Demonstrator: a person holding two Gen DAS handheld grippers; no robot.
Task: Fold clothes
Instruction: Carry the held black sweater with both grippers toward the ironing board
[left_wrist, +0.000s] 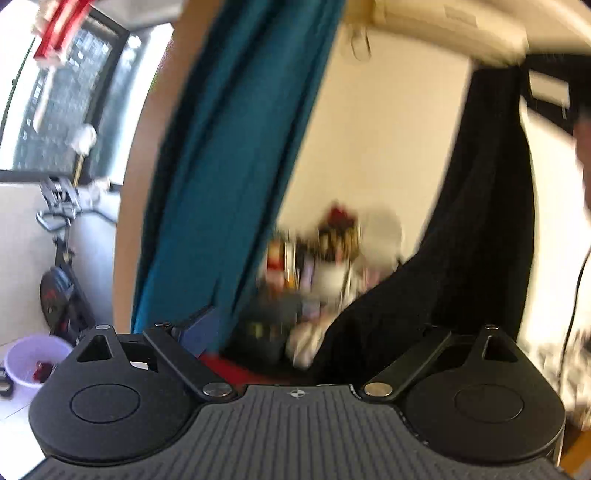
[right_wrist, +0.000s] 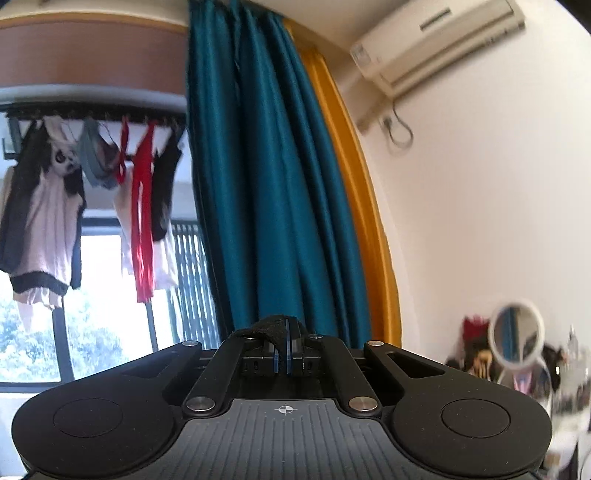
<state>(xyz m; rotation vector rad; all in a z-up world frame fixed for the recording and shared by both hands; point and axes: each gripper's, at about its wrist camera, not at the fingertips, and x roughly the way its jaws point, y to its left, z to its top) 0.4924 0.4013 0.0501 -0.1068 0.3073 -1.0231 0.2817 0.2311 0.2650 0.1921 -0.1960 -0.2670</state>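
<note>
In the left wrist view a black garment (left_wrist: 480, 229) hangs from the upper right down to the gripper's front, blurred by motion. My left gripper (left_wrist: 295, 354) has its linkage arms spread wide, so it is open; one blue finger (left_wrist: 195, 328) shows at the left. In the right wrist view my right gripper (right_wrist: 286, 347) is raised toward the ceiling, its blue pads pressed together on a strip of the black garment (right_wrist: 266, 326) draped over the left finger.
A teal curtain (right_wrist: 266, 166) and a yellow curtain (right_wrist: 354, 184) hang ahead. Laundry (right_wrist: 85, 192) hangs on a rack by the window. An air conditioner (right_wrist: 436, 40) is on the wall. A cluttered table with a round mirror (right_wrist: 517, 336) stands right. An exercise bike (left_wrist: 62, 258) and a bucket (left_wrist: 26, 362) stand left.
</note>
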